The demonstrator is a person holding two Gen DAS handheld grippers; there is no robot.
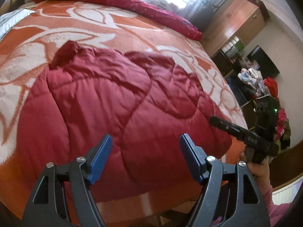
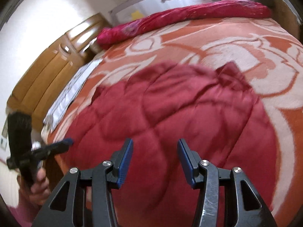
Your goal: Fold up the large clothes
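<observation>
While both the left gripper (image 1: 145,158) and right gripper (image 2: 155,162) hover released over the puffy red jacket (image 1: 117,102) near the bed's (image 1: 90,28) front edge, a shallow pinch could slip off.

The near hem of the quilted dark-red puffer jacket (image 1: 117,102) is cut off by the bottom edge and covered by the left gripper (image 1: 144,147), so its lower end can't be made out. In the right wrist view the jacket's far collar edge is smeared by motion blur. Left of the jacket, the other gripper there is blurred too, so its finger gap can't be read. The colourful clothes pile (image 1: 253,81) right of the jacket is too small to be sorted out.
</observation>
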